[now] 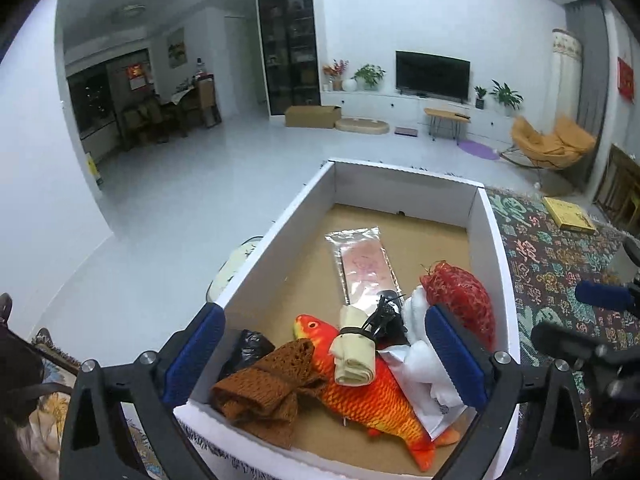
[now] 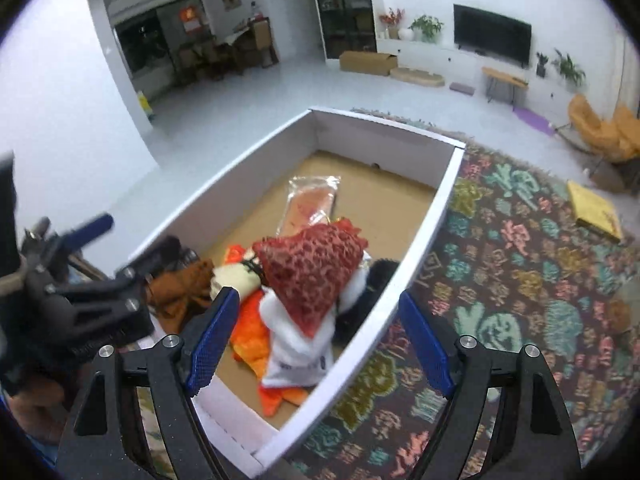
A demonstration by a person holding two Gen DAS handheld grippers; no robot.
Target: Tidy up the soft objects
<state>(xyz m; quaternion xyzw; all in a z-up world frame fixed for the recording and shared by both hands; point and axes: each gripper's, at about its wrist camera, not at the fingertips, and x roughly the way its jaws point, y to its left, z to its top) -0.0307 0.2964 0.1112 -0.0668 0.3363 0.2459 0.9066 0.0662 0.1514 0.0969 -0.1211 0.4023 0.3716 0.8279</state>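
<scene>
Box [image 1: 404, 190] w/ fish plush [image 1: 372, 396], red mesh bag [image 1: 460, 300] inside.

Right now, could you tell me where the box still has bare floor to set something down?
The box has bare cardboard along its far wall, beyond the clear packet, and in a strip left of the packet. The near end is crowded: fish plush, brown knit, red mesh bag, white cloth.

Patterned rug [image 2: 520, 264] with a yellow book [image 2: 596, 210] lying on it. Beyond, pale floor [image 1: 224, 168], black television [image 1: 432, 74] on a white cabinet [image 1: 400, 106], potted plants [image 1: 370, 74], orange lounge chair [image 1: 548, 142], cardboard carton [image 1: 312, 116].
</scene>
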